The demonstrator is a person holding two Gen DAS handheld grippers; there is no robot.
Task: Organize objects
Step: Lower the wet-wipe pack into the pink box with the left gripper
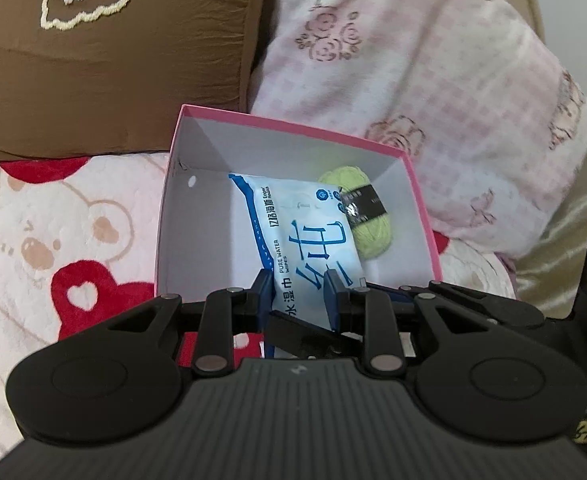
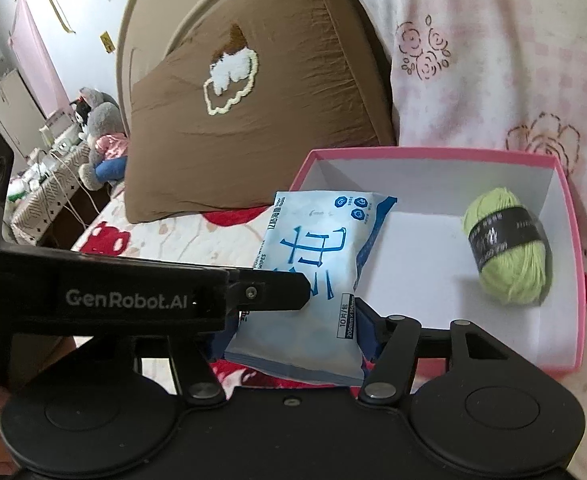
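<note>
**Wipes pack half over the box rim, both tongs at its near end**

Currently the left tongs [image 1: 298, 280] are clenched on the wipes pack [image 1: 297, 220]. The jaws stand narrow, and the pack's near end sits between the two blue pads [image 1: 264, 286].

The right tongs [image 2: 293, 320] straddle the same end of the pack. The right-side pad [image 2: 367, 326] touches the pack's side edge. The other finger is hidden behind the left tongs' body, which crosses the right wrist view from the left. So I can't tell whether the right tongs are gripping or loose.

Pack position:
- The far end is inside the pink box [image 1: 293, 123], straight ahead of both tongs.
- The near end sticks out past the box's near wall, back toward the tongs, above the bedsheet.
- The printed face is up.

The ball of green yarn [image 1: 367, 216] with a black band lies on the box floor. It is ahead and right of both tongs, beyond the pack. From the left wrist view the pack's corner overlaps it, and contact is unclear. From the right wrist view the two are apart.

The box sits on a bear-print bedsheet [image 1: 53, 240]. Beyond the box is a brown cushion [image 1: 113, 60], ahead-left of the left tongs. A pink floral quilt [image 1: 433, 80] is ahead-right.
</note>
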